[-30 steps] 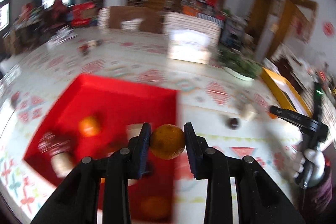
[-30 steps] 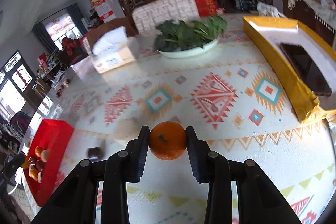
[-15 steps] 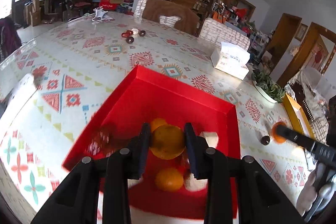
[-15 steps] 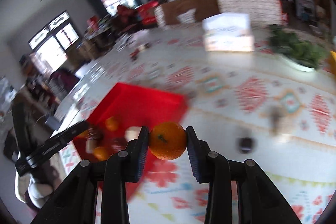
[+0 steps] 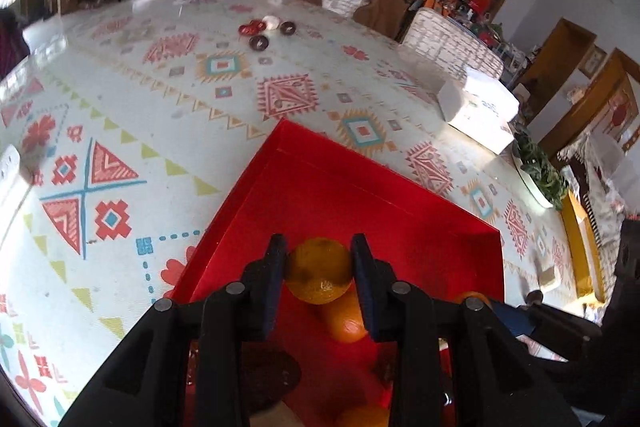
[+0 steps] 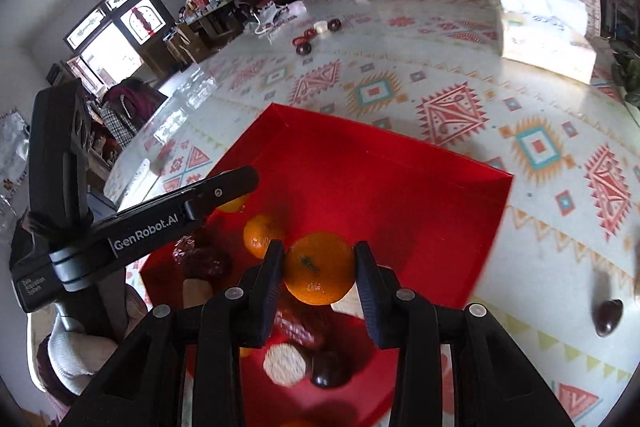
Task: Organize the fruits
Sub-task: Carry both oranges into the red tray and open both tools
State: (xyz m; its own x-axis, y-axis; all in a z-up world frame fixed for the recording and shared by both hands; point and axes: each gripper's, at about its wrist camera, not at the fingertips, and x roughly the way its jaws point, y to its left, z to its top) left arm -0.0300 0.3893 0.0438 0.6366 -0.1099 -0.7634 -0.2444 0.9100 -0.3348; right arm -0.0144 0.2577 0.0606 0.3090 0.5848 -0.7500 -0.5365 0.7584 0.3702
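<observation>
My left gripper (image 5: 319, 277) is shut on an orange (image 5: 319, 275) and holds it over the near left part of the red tray (image 5: 360, 183). Another orange (image 5: 346, 321) lies in the tray just below it. My right gripper (image 6: 319, 269) is shut on a second orange (image 6: 319, 269) above the same red tray (image 6: 380, 167). The tray holds an orange (image 6: 260, 235), dark red fruits (image 6: 204, 261), a pale round piece (image 6: 285, 363) and a dark fruit (image 6: 326, 369). The left gripper (image 6: 224, 197) shows at the tray's left edge in the right wrist view.
A dark fruit (image 6: 608, 317) lies on the patterned tablecloth right of the tray. A tissue box (image 6: 544, 31) stands at the back right. Small round red and white items (image 5: 266, 29) lie far back. A bowl of greens (image 5: 538, 173) and a yellow box (image 5: 580, 247) are at the right.
Both grippers have moved left over the red tray, each still holding its orange. The right gripper came from the open tablecloth near the greens to above the tray.
</observation>
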